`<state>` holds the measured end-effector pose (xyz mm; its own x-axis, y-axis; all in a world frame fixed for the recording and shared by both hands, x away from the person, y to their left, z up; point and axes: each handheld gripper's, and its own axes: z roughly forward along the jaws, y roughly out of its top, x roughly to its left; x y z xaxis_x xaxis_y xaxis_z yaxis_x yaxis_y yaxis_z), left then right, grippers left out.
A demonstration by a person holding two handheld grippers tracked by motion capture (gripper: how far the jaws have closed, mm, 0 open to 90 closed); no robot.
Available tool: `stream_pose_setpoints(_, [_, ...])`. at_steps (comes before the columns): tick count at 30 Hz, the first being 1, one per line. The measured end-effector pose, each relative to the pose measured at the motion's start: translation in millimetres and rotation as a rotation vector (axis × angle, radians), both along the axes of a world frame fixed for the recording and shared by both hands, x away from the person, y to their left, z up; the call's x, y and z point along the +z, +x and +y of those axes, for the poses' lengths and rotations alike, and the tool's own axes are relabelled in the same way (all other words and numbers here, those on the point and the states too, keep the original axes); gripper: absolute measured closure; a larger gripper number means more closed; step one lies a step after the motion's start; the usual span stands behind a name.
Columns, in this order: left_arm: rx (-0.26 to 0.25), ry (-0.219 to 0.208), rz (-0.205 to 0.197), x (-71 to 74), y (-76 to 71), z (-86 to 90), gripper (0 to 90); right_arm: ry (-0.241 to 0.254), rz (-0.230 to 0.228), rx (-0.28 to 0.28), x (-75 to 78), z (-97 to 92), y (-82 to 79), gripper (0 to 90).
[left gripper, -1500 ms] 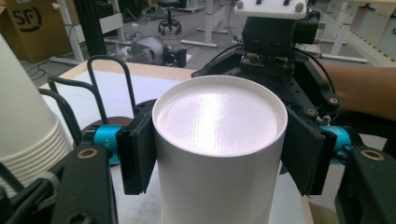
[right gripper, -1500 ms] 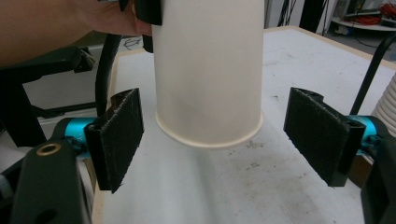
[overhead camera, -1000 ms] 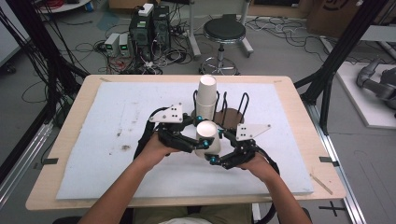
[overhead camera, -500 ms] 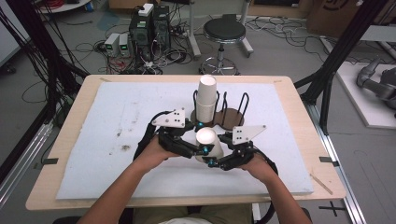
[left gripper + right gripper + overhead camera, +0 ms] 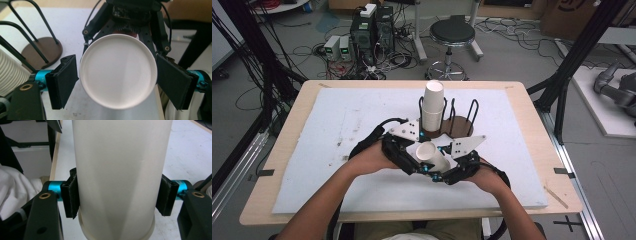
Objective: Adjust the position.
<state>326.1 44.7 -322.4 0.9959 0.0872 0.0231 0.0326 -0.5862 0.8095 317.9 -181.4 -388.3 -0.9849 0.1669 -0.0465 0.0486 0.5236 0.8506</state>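
A white paper cup point(image 5: 432, 156) lies tilted between my two grippers at the middle of the white mat point(image 5: 337, 130). My right gripper point(image 5: 444, 171) is shut on the cup's wall point(image 5: 120, 170) near its rolled rim, one pad point(image 5: 71, 197) on each side. My left gripper point(image 5: 418, 162) faces it. The cup's round base point(image 5: 118, 75) sits between the left gripper's two pads point(image 5: 65, 82), which touch its edge on both sides. Just behind stands a stack of white cups point(image 5: 433, 102) in a black wire rack point(image 5: 459, 125).
The rack's brown base point(image 5: 42, 51) and black rods rise close to the left gripper, with the ribbed cup stack point(image 5: 10, 72) beside it. The wooden table edge point(image 5: 532, 120) runs at the right. A stool point(image 5: 452, 32) and computers point(image 5: 372, 30) stand on the floor beyond.
The cup has tipped from nearly upright to a slant, its upper end toward the left gripper. Both grippers have drawn slightly closer together around it.
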Motion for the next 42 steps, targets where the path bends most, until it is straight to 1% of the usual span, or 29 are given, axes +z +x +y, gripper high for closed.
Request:
stream_pose_setpoints(2, [-0.015,0.038,-0.002,-1.1,0.3,-4.7,19.6,-0.013,0.002,0.005,-0.9,1.8,-1.1,34.2])
stream_pose_setpoints(3, [-0.018,0.049,0.002,-1.7,0.5,-5.7,20.1,-0.033,-0.004,0.011,-2.2,3.2,-1.7,34.2])
stream_pose_setpoints(5, [-0.026,0.067,0.007,-3.0,1.3,-8.2,20.1,-0.042,-0.005,0.013,-2.8,3.7,-2.1,34.3])
stream_pose_setpoints(6, [-0.029,0.068,0.012,-3.7,1.7,-9.2,21.0,-0.051,-0.009,0.014,-3.4,4.1,-2.4,34.2])
stream_pose_setpoints(7, [-0.038,0.072,0.020,-4.2,2.3,-10.0,24.4,-0.056,-0.007,0.020,-4.0,5.0,-3.0,34.2])
stream_pose_setpoints(8, [-0.046,0.078,0.026,-5.0,2.4,-10.7,24.4,-0.056,-0.007,0.020,-4.0,5.0,-3.0,34.2])
stream_pose_setpoints(9, [-0.064,0.089,0.024,-5.8,2.6,-11.0,26.5,-0.057,-0.006,0.025,-3.9,5.2,-3.4,34.2])
stream_pose_setpoints(10, [-0.073,0.091,0.025,-6.5,2.3,-11.3,32.0,-0.055,-0.008,0.027,-3.7,5.1,-3.8,34.2])
stream_pose_setpoints(11, [-0.082,0.096,0.022,-6.9,2.1,-11.4,34.0,-0.054,-0.006,0.029,-3.6,5.0,-3.9,34.2])
stream_pose_setpoints(16, [-0.090,0.095,0.033,-7.0,3.4,-10.3,35.3,-0.051,0.003,0.033,-3.8,4.8,-3.7,35.0])
stream_pose_setpoints(19, [-0.092,0.087,0.038,-6.6,4.0,-9.1,35.9,-0.050,0.004,0.040,-3.6,4.4,-3.4,35.1])
stream_pose_setpoints(20, [-0.093,0.079,0.041,-6.0,4.4,-8.2,35.8,-0.042,0.006,0.042,-3.6,4.1,-3.5,33.6])
stream_pose_setpoints(21, [-0.089,0.056,0.044,-5.6,4.8,-6.1,35.7,0.003,0.025,0.039,-3.2,2.6,-3.7,24.4])
stream_pose_setpoints(22, [-0.084,0.037,0.050,-5.8,5.3,-4.3,35.7,0.003,0.025,0.039,-3.2,2.6,-3.7,24.4])
stream_pose_setpoints(23, [-0.085,0.012,0.056,-6.3,6.5,-1.3,35.8,0.058,0.050,0.023,-1.3,1.1,-4.0,19.2])
stream_pose_setpoints(24, [-0.077,-0.021,0.065,-8.1,6.8,1.9,35.8,0.058,0.050,0.023,-1.3,1.1,-4.0,19.2])
stream_pose_setpoints(25, [-0.076,-0.051,0.074,-10.0,8.0,5.7,35.8,0.083,0.050,0.019,0.3,-0.5,-3.9,19.2])
stream_pose_setpoints(26, [-0.063,-0.101,0.090,-13.6,8.7,10.3,35.8,0.109,0.050,0.020,1.6,-2.2,-3.3,19.2])
stream_pose_setpoints(27, [-0.056,-0.123,0.093,-15.1,9.1,12.0,35.8,0.139,0.055,0.006,2.8,-5.1,-3.1,19.3])
stream_pose_setpoints(28, [-0.047,-0.174,0.106,-18.5,10.1,17.0,35.8,0.154,0.058,-0.002,3.0,-5.8,-2.8,19.2])
stream_pose_setpoints(29, [-0.038,-0.208,0.113,-20.6,10.6,19.9,35.8,0.169,0.062,-0.010,3.8,-8.3,-2.2,19.3])
stream_pose_setpoints(30, [-0.024,-0.266,0.131,-24.0,10.8,24.2,35.8,0.177,0.059,-0.017,4.2,-9.4,-2.1,19.2])
stream_pose_setpoints(31, [-0.015,-0.304,0.135,-26.5,10.7,27.2,35.8,0.192,0.058,-0.025,4.8,-11.2,-1.6,19.2])
stream_pose_setpoints(33, [-0.003,-0.354,0.134,-31.3,10.3,32.5,35.8,0.230,0.058,-0.036,5.9,-14.6,-1.1,19.2])
stream_pose_setpoints(34, [-0.001,-0.388,0.137,-34.5,10.0,35.3,35.8,0.251,0.057,-0.038,6.7,-16.0,-0.7,19.2])
stream_pose_setpoints(35, [0.001,-0.407,0.139,-36.2,9.7,37.0,35.8,0.275,0.061,-0.037,7.7,-17.6,-0.6,19.2])
stream_pose_setpoints(36, [0.004,-0.436,0.144,-38.5,9.4,38.8,35.8,0.289,0.058,-0.036,8.2,-18.5,-0.6,19.2])
stream_pose_setpoints(39, [0.009,-0.519,0.155,-43.1,8.0,42.1,35.9,0.316,0.062,-0.023,8.7,-19.9,-0.7,18.7])
stream_pose_setpoints(42, [0.008,-0.560,0.142,-44.6,5.2,40.1,35.9,0.321,0.076,-0.016,7.3,-18.0,-1.5,18.7])
